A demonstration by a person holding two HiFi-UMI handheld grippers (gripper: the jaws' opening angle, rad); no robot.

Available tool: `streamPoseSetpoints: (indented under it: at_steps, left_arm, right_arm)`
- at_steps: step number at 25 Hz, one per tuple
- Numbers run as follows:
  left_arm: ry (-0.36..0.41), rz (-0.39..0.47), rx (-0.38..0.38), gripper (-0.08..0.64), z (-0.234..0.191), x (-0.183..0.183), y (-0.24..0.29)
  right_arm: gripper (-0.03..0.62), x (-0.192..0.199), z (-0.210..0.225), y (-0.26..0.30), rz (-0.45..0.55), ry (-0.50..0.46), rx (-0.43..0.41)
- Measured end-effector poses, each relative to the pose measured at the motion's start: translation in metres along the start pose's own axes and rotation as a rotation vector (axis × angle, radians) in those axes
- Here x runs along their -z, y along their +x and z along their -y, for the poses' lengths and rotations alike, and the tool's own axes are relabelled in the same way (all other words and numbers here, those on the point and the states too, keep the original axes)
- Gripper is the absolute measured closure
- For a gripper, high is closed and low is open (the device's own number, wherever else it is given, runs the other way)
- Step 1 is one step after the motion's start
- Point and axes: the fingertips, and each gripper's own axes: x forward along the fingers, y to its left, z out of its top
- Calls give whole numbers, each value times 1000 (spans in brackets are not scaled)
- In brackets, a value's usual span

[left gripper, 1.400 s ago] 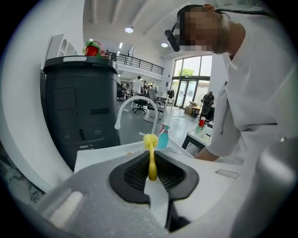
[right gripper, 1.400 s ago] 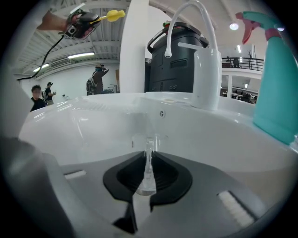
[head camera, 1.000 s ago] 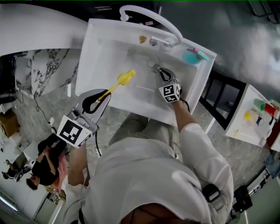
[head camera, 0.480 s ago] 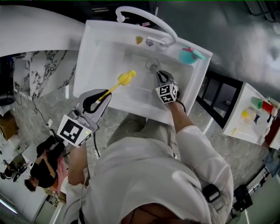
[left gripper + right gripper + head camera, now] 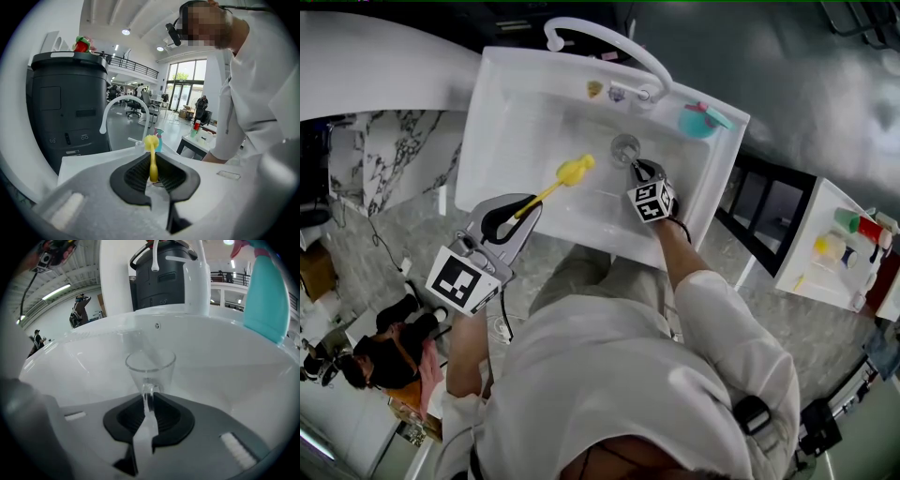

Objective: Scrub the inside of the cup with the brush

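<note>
Clear glass cup and yellow plastic brush were both in hand yet well apart, so scrubbing looked not yet begun. Nearest, at the left, the left gripper had its 2 jaws clamped on the brush's stem, with the head hanging over the white sink. Farther in, to the right, the right gripper pinched the cup's handle between nearly closed jaws. The cup stood upright, mouth up, low inside the basin. Beyond it were a white curved faucet and a teal spray bottle. Left to do: bring the brush head into the cup and scrub.
</note>
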Motion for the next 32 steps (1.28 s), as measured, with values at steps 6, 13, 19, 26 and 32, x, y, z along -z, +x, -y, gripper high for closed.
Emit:
streamPoseSetpoints:
  at_steps: [6, 13, 19, 26, 32]
  left_arm:
    - [-1, -2, 0, 520, 2, 2, 0]
    - [3, 9, 5, 520, 7, -2, -1]
    - [9, 15, 9, 520, 7, -5, -1]
    - [14, 31, 19, 520, 7, -7, -2]
    - [18, 54, 26, 520, 4, -12, -4]
  right_arm:
    - [552, 7, -1, 10, -38, -5, -24]
    - [543, 6, -6, 7, -71, -29, -46]
    - [427, 7, -11, 6, -91, -26, -87]
    - [367, -1, -10, -2, -77, -27, -88]
    - [364, -18, -7, -19, -46, -48, -58]
